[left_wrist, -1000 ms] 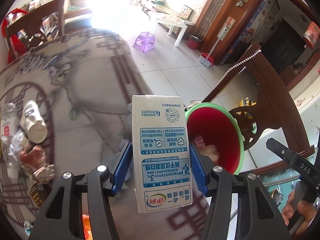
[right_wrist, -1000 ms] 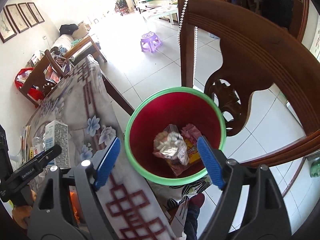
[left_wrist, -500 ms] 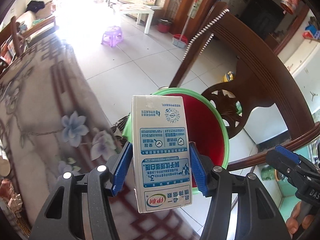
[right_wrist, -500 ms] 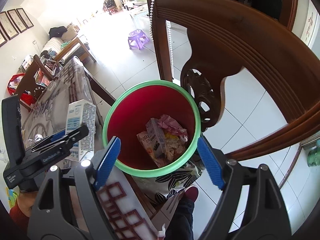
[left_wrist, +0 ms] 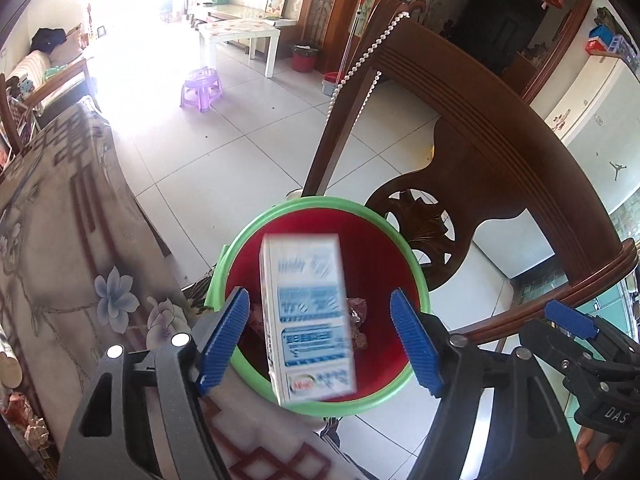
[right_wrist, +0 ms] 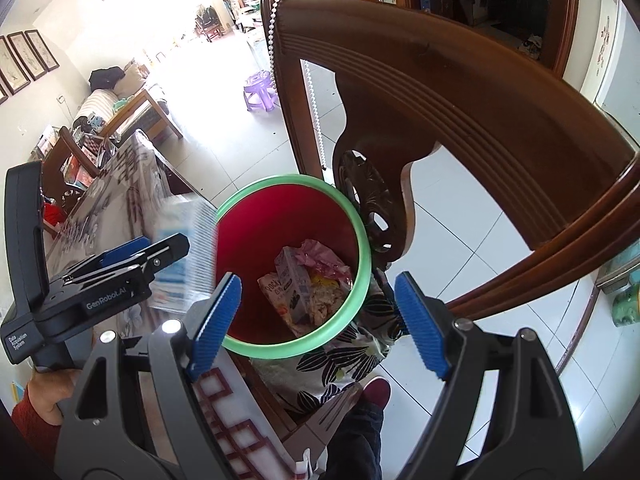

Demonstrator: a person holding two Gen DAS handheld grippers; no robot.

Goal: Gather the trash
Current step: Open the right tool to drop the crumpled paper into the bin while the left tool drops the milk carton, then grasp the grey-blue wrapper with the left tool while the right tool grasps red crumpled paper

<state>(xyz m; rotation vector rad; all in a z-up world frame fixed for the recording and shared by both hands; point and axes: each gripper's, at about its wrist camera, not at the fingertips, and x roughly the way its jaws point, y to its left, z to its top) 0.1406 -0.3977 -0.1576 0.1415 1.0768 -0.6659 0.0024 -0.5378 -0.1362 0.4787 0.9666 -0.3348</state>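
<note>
A white and blue milk carton (left_wrist: 306, 316) is blurred in mid-air between the pads of my left gripper (left_wrist: 318, 300), whose jaws are opening; neither pad touches it. Right beneath it stands the red bin with a green rim (left_wrist: 320, 202). From the right wrist view the same carton (right_wrist: 180, 248) shows as a streak beside the left gripper (right_wrist: 160, 252), at the bin's rim (right_wrist: 366, 248). My right gripper (right_wrist: 318, 280) is open above the bin with nothing held. Snack wrappers and a small carton (right_wrist: 304, 280) lie at the bin's bottom.
A carved wooden chair (left_wrist: 480, 120) with a bead string (left_wrist: 360, 60) stands close behind the bin. The table with a floral cloth (left_wrist: 60, 240) borders the bin on the left, with crumpled trash (left_wrist: 28, 428) at its edge. A person's shoe (right_wrist: 376, 392) is below.
The left jaws have opened and let the carton go; it is dropping toward the bin. Both grippers have shifted further over the bin.
</note>
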